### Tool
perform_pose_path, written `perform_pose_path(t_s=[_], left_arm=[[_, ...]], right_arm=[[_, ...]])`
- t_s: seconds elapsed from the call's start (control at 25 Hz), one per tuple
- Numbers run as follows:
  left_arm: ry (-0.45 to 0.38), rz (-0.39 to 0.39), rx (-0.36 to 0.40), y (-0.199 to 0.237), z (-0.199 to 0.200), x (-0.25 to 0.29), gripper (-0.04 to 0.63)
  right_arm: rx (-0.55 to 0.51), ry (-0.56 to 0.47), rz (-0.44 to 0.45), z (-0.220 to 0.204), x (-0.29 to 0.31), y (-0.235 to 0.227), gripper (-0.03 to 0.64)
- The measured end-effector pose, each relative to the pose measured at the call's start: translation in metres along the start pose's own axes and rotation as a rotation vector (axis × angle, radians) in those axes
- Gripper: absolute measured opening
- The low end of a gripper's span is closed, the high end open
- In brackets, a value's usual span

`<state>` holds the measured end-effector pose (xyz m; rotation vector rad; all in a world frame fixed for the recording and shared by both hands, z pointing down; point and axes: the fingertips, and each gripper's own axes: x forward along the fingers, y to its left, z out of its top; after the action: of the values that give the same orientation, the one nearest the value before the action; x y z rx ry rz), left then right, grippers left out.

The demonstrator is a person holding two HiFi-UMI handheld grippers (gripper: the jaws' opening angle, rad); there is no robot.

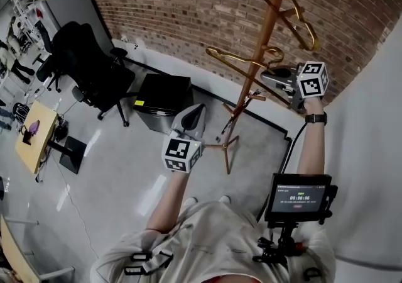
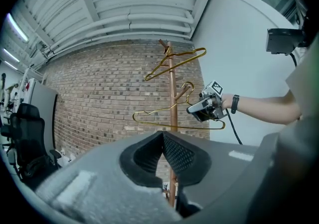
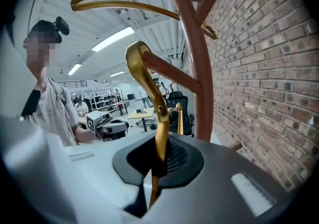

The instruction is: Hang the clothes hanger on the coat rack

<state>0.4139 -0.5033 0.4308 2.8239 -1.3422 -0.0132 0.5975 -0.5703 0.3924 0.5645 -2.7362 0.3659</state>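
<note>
A copper coat rack (image 1: 264, 43) stands in front of the brick wall. One gold hanger (image 1: 282, 5) hangs from its top pegs. My right gripper (image 1: 276, 77) is shut on the neck of a second gold hanger (image 1: 242, 60) beside the pole. In the right gripper view this hanger's hook (image 3: 142, 66) curves over the tip of a slanted peg (image 3: 172, 76), just above my right gripper (image 3: 158, 161). My left gripper (image 1: 188, 124) is held level, lower and to the left, shut on nothing. From the left gripper (image 2: 163, 153) I see the rack (image 2: 172, 118), the held hanger (image 2: 174, 118) and the right gripper (image 2: 204, 106).
A black office chair (image 1: 81, 61) and a black cabinet (image 1: 163, 96) stand on the floor left of the rack. A small yellow table (image 1: 34, 134) is at the far left. A white wall (image 1: 370, 137) rises on the right. A monitor (image 1: 298, 197) hangs at the person's chest.
</note>
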Motion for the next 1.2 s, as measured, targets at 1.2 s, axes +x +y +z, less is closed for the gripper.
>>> perform_pose_path(t_s=[1.2], left_arm=[[0.014, -0.005, -0.018, 0.029, -0.015, -0.04, 0.002]], right_arm=[[0.548, -0.188, 0.461, 0.02, -0.002, 0.025, 0.005]])
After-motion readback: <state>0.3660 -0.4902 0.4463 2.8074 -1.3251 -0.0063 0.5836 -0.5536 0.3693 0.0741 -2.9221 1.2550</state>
